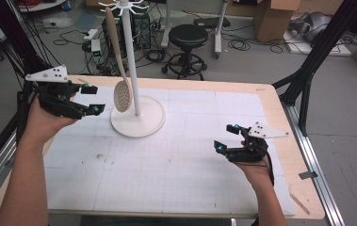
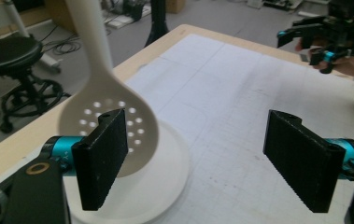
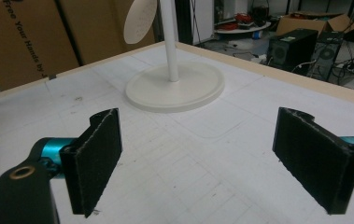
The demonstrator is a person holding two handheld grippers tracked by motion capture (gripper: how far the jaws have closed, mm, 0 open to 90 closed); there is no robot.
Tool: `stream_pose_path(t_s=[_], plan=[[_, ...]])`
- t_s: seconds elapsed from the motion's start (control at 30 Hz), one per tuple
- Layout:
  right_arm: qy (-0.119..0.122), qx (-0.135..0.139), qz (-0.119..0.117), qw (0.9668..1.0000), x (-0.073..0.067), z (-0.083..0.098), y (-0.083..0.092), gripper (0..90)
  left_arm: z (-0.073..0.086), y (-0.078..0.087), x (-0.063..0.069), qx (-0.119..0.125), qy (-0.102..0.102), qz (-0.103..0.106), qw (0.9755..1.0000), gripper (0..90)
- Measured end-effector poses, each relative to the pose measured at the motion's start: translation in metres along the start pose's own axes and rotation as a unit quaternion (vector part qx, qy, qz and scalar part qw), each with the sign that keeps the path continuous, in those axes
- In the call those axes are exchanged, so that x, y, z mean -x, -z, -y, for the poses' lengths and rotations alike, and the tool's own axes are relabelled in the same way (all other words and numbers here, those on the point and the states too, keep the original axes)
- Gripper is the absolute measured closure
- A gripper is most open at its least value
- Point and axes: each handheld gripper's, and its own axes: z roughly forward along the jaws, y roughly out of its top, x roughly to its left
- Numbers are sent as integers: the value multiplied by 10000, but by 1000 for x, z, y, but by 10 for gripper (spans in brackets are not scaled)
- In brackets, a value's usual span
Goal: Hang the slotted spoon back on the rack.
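A cream slotted spoon [image 1: 119,70] hangs from a hook of the white rack [image 1: 132,56], whose round base [image 1: 138,123] stands at the table's back left. Its perforated bowl [image 2: 114,126] hangs just beyond my left gripper [image 1: 92,99], which is open and empty to the left of the rack. In the left gripper view the bowl sits behind the left pad [image 2: 101,158], apart from it. My right gripper [image 1: 227,136] is open and empty, low over the mat at the right. The rack's base [image 3: 174,87] and the spoon's bowl [image 3: 139,21] lie ahead of it.
A white gridded mat [image 1: 176,160] covers the wooden table [image 1: 279,113]. A black stool [image 1: 188,44], cables and cardboard boxes [image 1: 272,19] stand on the floor behind. Black frame legs [image 1: 308,70] rise at the right; a wooden stick [image 1: 301,203] lies near the front right corner.
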Motion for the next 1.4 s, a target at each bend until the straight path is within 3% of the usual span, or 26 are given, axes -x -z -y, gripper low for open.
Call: stream_pose_path(t_s=[0.13, 0.17, 0.23, 0.4, 0.53, 1.03, 1.2, 1.4], plan=[[-20, 0, -27, 10000, 0, 0, 0, 148, 28, -9, 7, 216, 121, 164, 9996, 214], [-20, 0, -27, 10000, 0, 0, 0, 148, 28, -9, 7, 216, 121, 164, 9996, 212], [-16, -17, -31, 10000, -1, 1, -1, 149, 46, -12, 9, 233, 233, 186, 9993, 208], [-25, -41, -41, 10000, -1, 1, -2, 148, 60, -13, 10, 318, 328, 238, 9987, 206], [-18, -17, -44, 10000, -1, 1, -1, 151, 69, -12, 18, 470, 230, 382, 9979, 208], [17, -41, -54, 10000, -1, 1, -2, 151, 82, -19, 30, 424, 311, 420, 9977, 132], [20, -87, -42, 10000, 1, 4, -3, 151, 83, -20, 29, 506, 422, 368, 9971, 70], [-4, -211, -27, 9998, 2, 8, -7, 151, 86, -22, 27, 431, 442, 385, 9973, 58]])
